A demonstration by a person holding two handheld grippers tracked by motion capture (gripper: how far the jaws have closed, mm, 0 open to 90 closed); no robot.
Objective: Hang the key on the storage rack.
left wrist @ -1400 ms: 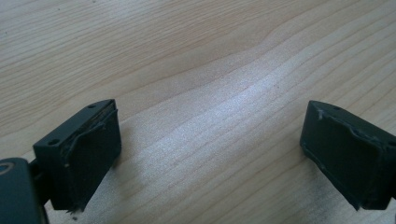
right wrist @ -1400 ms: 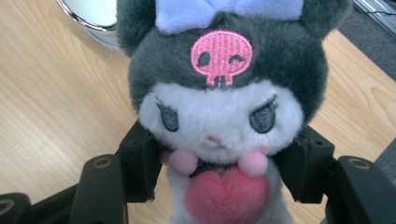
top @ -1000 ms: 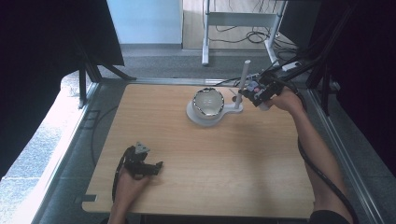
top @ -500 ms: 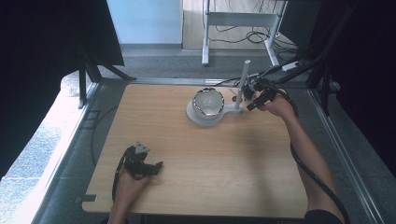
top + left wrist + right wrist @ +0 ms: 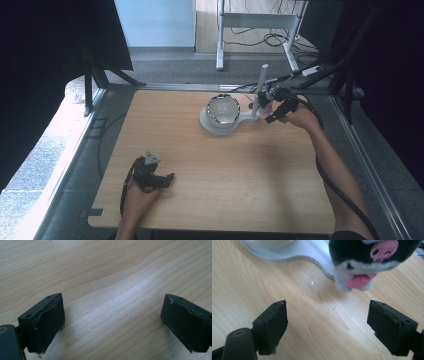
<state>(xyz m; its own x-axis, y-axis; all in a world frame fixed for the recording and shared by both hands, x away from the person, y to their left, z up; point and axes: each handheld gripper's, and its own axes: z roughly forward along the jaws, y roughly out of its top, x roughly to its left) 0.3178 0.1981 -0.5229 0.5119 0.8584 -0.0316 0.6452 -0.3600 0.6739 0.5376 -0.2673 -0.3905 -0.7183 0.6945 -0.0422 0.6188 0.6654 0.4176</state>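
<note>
My counter [image 5: 225,170] is pale wood with a wavy brown grain. Both my tongs, left [image 5: 112,322] and right [image 5: 327,327], are black. On the white stand [image 5: 294,252] sits a plush toy [image 5: 367,260], black and white, with a pink nose patch and pink tongue.
</note>
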